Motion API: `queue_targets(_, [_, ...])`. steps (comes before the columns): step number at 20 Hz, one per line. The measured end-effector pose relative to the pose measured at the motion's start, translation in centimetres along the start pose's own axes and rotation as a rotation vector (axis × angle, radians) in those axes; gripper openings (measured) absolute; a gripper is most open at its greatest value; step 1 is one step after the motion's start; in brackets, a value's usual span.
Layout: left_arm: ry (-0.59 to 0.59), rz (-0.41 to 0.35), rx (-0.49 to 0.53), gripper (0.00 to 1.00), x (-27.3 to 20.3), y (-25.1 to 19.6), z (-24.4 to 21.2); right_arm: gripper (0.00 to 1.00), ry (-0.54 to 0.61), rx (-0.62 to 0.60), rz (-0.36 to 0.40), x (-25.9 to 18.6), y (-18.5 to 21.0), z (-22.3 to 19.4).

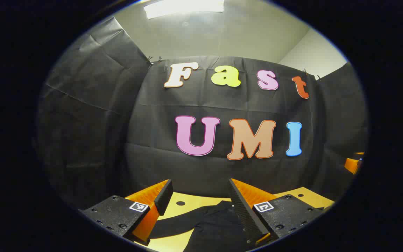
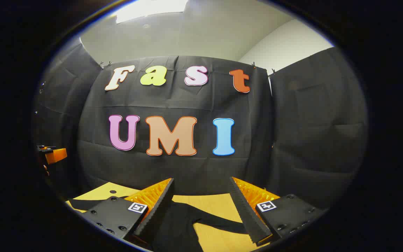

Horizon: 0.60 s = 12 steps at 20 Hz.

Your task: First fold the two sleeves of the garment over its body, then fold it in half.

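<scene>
Starting on the left side of the left gripper view: black cloth wall (image 1: 93, 115) hanging in creased panels, clipped along its top edge, with a pale ceiling and a bright light panel (image 1: 184, 7) above it. Down low, the left gripper (image 1: 198, 196) is up off the table, its two fingers spread wide apart with nothing between them. Through that gap there's the yellow table (image 1: 191, 201), a small dark round hole in it, and the dark garment (image 1: 215, 220) lying flat on the tabletop, one sleeve stretching out to the left across the yellow surface. The fingers are above the cloth, not touching it as far as I can tell. Over at the far right edge, a bit of the other gripper pokes in, well apart from this one.

Now the right gripper view, left to right: at the left edge, the other gripper's tip sits in front of the wall. Below, the right gripper (image 2: 200, 197) also stands with its fingers wide apart, gripping nothing. Between and under them the garment (image 2: 177, 224) lies on the table (image 2: 215, 203), body toward the lower left, a sleeve running off to the right over the yellow top toward the right finger. Another dark strip of it shows at the left, behind the left finger. No boxes, bins or trays in view here.
</scene>
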<state>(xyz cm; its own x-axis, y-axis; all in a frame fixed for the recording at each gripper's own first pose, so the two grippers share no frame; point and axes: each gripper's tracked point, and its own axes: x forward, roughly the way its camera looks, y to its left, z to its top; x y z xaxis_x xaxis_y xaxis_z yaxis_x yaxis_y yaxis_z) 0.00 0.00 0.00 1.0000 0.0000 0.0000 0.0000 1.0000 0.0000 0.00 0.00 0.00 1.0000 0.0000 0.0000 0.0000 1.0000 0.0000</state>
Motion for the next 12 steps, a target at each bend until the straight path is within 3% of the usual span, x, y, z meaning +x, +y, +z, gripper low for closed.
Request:
queue_targets(7, [-0.007, -0.038, 0.005, 0.92, -0.1, -0.9, 0.0, 0.98, 0.021, 0.039, -0.079, -1.1, -3.5, -0.5])
queue_targets(12, [0.001, -0.045, 0.006, 0.92, -0.1, -1.0, -0.1, 0.96, 0.034, 0.045, -0.089, -1.1, -3.9, -1.0])
